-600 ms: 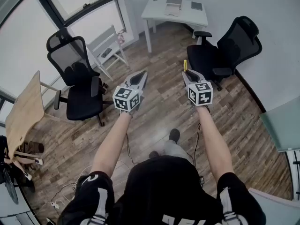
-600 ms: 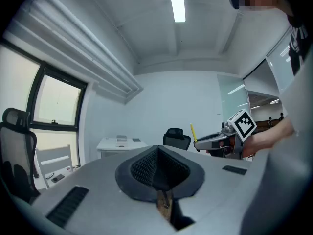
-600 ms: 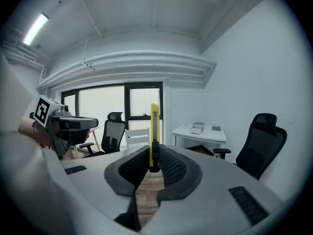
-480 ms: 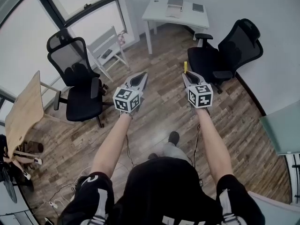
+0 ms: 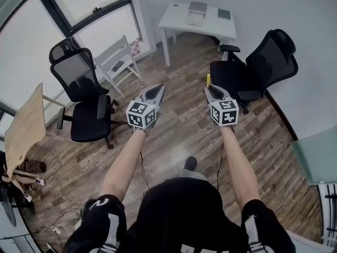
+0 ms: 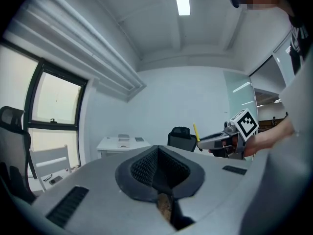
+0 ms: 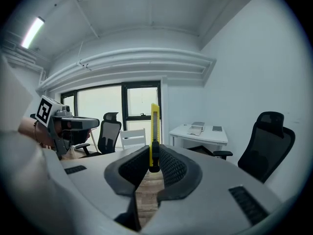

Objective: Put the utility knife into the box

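Note:
A yellow utility knife (image 7: 154, 131) stands upright between the jaws of my right gripper (image 7: 154, 156), which is shut on its lower end. In the head view the knife (image 5: 208, 80) sticks out past the right gripper (image 5: 209, 90), held at chest height above the wooden floor. My left gripper (image 5: 158, 90) is level with it on the left, with its jaws closed together and nothing between them (image 6: 157, 153). In the left gripper view the right gripper (image 6: 217, 140) and the knife (image 6: 195, 130) show at the right. A white desk (image 5: 179, 21) ahead carries a few flat items (image 5: 197, 7).
A black office chair (image 5: 253, 70) stands ahead on the right, next to the grey wall. Another black chair (image 5: 84, 107) and a white folding chair (image 5: 120, 62) stand on the left by the windows. A wooden board (image 5: 23, 128) leans at far left.
The desk and chairs have shifted in the head view as the person steps forward over the floor. Both grippers keep their pose, and the knife stays in the right one.

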`<action>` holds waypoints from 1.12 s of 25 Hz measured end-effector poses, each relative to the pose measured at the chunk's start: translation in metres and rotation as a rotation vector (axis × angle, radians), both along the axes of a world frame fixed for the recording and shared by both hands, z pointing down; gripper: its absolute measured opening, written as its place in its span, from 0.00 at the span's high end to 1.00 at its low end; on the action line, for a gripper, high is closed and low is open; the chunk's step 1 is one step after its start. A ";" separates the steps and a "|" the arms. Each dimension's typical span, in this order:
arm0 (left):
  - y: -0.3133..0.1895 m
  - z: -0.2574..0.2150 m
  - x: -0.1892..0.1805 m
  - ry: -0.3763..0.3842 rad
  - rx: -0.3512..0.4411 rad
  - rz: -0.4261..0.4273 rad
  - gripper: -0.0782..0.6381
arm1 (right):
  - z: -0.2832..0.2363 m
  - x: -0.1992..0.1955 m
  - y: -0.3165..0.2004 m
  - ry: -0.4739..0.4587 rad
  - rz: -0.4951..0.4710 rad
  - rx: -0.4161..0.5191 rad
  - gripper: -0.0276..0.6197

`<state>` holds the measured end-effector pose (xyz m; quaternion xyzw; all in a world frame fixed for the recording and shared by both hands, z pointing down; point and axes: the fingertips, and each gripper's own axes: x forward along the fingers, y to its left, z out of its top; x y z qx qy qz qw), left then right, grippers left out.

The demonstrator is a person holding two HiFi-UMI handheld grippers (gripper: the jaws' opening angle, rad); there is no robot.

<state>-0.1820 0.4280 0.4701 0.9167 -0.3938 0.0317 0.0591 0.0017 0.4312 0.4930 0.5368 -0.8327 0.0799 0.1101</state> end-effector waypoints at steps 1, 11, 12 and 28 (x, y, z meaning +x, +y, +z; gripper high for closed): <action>-0.006 0.001 0.006 -0.003 -0.002 -0.001 0.86 | 0.001 0.006 -0.006 -0.002 -0.002 -0.001 0.84; -0.047 0.003 0.049 -0.009 -0.008 -0.029 0.86 | 0.001 0.048 -0.050 -0.009 -0.037 -0.003 0.84; -0.050 0.002 0.052 -0.007 -0.007 -0.029 0.86 | 0.001 0.051 -0.053 -0.007 -0.039 -0.003 0.84; -0.138 0.023 0.084 0.010 -0.038 -0.029 0.86 | 0.024 0.077 -0.138 0.005 -0.048 -0.042 0.84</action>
